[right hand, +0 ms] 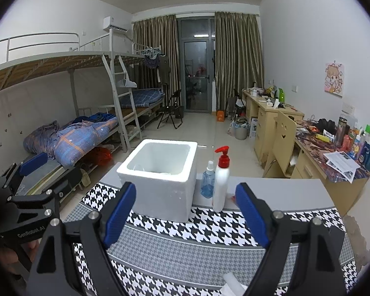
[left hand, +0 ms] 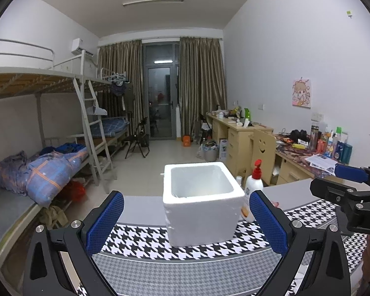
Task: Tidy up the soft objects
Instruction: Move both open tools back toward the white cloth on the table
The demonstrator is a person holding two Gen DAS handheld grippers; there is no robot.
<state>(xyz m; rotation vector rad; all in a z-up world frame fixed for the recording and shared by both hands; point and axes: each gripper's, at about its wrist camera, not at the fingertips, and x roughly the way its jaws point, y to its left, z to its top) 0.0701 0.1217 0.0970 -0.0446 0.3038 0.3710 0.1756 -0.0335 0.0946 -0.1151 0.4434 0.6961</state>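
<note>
While both hover low in frame:
Left claw (left hand: 186, 224): spread apart, holding nothing.
Right claw (right hand: 186, 218): likewise apart.
Foam box (left hand: 202, 203): mid-frame on the worktop (right hand: 278, 193) (open-topped), pump bottle (right hand: 222, 182) just beside.

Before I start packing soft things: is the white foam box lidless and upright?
Yes. The foam box stands upright on the houndstooth cloth, no lid on it, its mouth facing up. Its floor is hidden.

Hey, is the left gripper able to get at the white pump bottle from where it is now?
Probably yes. The left gripper is open and empty, and the pump bottle stands just right of the foam box, near its right finger, with nothing between.
</note>
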